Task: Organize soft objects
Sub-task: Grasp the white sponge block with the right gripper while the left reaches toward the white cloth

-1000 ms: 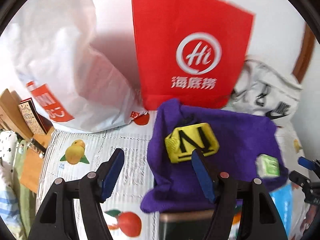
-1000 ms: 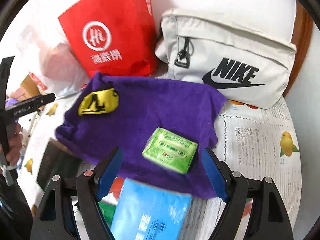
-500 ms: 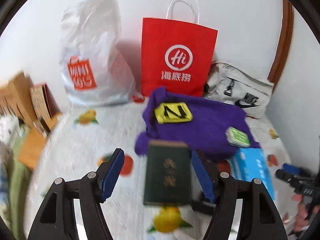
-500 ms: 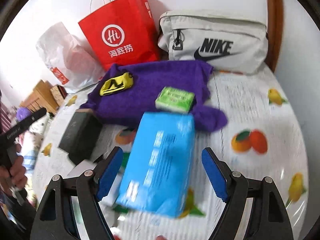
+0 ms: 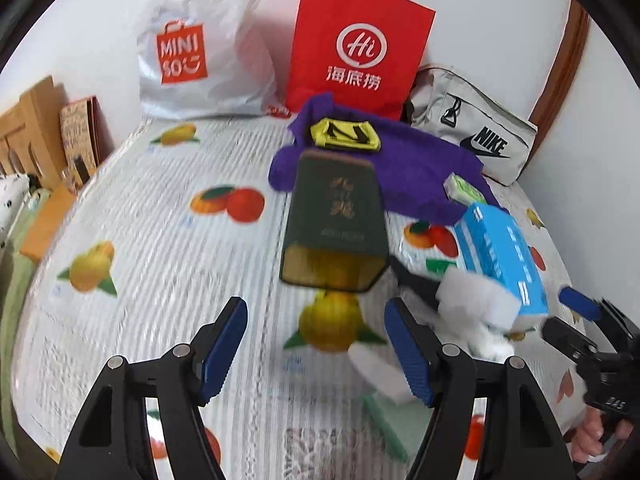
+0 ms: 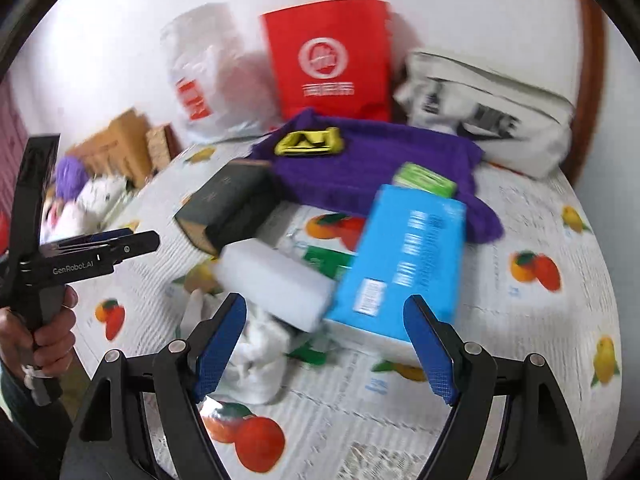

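From the left wrist, the left gripper [image 5: 316, 344] hung above a bare stretch of the fruit-print tablecloth [image 5: 140, 240], its 2 blue fingers [image 5: 222, 346] spread wide with nothing between them, probably because no item had been chosen yet. Just ahead lay a dark green box [image 5: 334, 220], its far end resting on the purple cloth [image 5: 420, 172]. That cloth was spread flat near the back, serving as a bed for a yellow block marked N [image 5: 345, 135] and a small green packet [image 5: 464, 190]. A blue tissue pack [image 5: 500, 252] lay to the right, propped on a white sponge [image 5: 476, 296]. A red paper bag [image 5: 356, 44], a white plastic bag [image 5: 200, 44] and a grey pouch [image 5: 472, 136] stood against the wall, likely the places meant to receive the sorted things.

From the right wrist, the right gripper [image 6: 326, 344] also held its 2 fingers [image 6: 430, 350] wide apart and gripped nothing. Its open gap framed the near corner of the tissue pack [image 6: 404, 264] and the sponge [image 6: 276, 284], which leaned against each other in a loose heap, with a crumpled white cloth [image 6: 256, 360] directly beneath. The left gripper [image 6: 100, 248] showed at the left edge, carried in a person's hand [image 6: 44, 328]. The picture was blurred, so finer contacts could not be told
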Motion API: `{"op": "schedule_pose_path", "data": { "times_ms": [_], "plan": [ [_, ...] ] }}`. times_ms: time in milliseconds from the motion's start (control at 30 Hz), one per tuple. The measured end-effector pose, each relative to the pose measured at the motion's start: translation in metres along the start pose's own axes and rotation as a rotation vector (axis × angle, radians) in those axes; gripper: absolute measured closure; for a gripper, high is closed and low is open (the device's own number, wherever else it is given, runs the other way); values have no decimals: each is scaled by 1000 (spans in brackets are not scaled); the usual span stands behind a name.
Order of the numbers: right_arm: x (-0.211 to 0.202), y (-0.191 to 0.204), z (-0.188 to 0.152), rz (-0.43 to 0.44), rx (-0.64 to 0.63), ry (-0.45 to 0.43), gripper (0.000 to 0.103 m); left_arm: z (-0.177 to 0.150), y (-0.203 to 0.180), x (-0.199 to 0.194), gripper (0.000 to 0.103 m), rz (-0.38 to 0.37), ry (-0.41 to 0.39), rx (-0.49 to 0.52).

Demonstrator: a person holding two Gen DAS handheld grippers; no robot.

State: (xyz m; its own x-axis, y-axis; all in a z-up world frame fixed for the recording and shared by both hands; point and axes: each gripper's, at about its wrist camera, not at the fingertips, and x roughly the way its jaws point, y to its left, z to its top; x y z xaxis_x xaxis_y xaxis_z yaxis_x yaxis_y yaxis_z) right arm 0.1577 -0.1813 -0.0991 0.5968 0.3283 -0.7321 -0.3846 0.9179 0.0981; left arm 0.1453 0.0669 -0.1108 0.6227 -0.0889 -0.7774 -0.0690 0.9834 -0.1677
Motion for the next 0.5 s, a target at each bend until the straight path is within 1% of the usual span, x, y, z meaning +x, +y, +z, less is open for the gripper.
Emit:
{"op": "schedule_pose_path", "data": {
  "times_ms": [133, 233, 367, 400, 433, 467, 500],
  "plan": [
    [17, 20, 3, -7, -74, 6, 23, -10, 12, 2, 34, -1, 18, -14],
    [29, 31, 4, -34, -132, 27, 23, -15, 23, 4, 34, -5, 28, -28],
    [44, 43, 8, -69, -199, 52, 23, -15, 35, 7, 34, -30, 36, -51],
    [48, 45, 9, -76, -213, 58, 24, -14, 37, 7, 34, -37, 38, -53],
    [53, 47, 10, -88, -229, 64, 28, -14, 38, 8, 34, -44, 41, -50],
    [58, 50, 10, -98, -244, 71, 49, -13, 39, 9, 34, -51, 44, -45],
    [61, 51, 11, -101, -248, 80, 53, -13, 40, 10, 34, -56, 48, -39]
  ]
}}
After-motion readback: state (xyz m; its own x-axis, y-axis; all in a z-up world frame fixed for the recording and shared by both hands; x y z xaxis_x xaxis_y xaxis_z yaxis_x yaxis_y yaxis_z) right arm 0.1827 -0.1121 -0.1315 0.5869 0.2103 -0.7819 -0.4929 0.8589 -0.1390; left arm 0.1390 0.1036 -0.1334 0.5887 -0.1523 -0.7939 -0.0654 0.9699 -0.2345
